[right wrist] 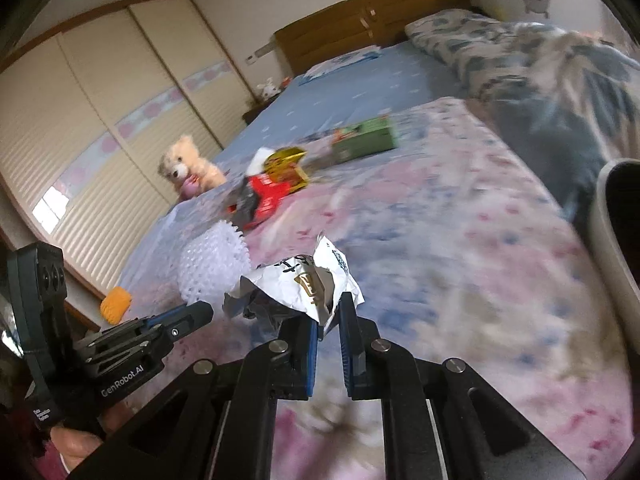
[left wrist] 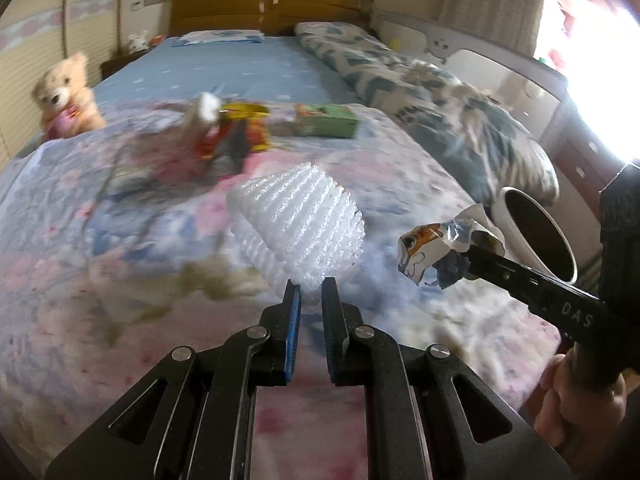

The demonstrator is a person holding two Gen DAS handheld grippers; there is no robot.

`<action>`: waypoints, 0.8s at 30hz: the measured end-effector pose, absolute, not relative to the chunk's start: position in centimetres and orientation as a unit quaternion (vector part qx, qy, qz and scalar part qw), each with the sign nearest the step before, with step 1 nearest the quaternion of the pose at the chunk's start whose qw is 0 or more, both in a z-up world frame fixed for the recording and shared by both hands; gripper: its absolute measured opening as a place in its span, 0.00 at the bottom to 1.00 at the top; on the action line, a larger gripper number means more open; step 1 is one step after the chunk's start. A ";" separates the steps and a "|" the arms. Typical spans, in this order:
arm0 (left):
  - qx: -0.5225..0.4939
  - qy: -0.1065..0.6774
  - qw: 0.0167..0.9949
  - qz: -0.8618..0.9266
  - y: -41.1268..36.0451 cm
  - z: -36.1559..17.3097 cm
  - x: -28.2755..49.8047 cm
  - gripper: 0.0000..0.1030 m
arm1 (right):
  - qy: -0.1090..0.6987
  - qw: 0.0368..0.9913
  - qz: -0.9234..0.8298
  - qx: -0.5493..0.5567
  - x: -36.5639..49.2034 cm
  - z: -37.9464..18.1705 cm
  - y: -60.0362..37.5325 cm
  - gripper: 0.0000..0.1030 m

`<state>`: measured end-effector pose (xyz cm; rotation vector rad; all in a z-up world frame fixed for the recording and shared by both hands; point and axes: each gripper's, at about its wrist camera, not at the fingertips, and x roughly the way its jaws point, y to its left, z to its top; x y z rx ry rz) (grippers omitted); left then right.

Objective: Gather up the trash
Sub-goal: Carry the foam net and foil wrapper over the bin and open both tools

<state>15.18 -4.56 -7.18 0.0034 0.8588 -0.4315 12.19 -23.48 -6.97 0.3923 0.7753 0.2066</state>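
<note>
Above the floral bed (left wrist: 120,240), your left tongs (left wrist: 310,286) pinch white ribbed foam netting (left wrist: 298,220); your "GenRobot.AI"-marked right tongs (right wrist: 329,304) pinch a crumpled cartoon-printed wrapper (right wrist: 304,284).

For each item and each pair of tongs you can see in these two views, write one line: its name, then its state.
Left tongs: shut on foam net.
Foam net: white, held, lifted off the bedspread.
Right tongs: shut on crumpled wrapper.
Crumpled wrapper: crushed, held.
Bin: open, at the bedside.
Red packet: lying on the bed, crumpled.
Yellow packet: lying on the bed.
Green box: lying flat; open or closed unclear.
Teddy bear: sitting upright.
</note>
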 end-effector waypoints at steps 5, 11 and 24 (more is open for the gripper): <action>0.020 0.410 0.881 -0.235 -7.8 -6.7 14.0 0.10 | 0.364 0.905 0.072 0.206 9.9 -6.8 -27.0 0.09; 0.038 0.408 0.874 -0.262 -11.1 -6.1 13.0 0.10 | 0.349 0.910 0.046 0.222 8.1 -6.4 -30.1 0.09; 0.071 0.395 0.860 -0.314 -16.7 -5.0 11.1 0.10 | 0.317 0.917 -0.010 0.243 4.3 -5.3 -36.3 0.09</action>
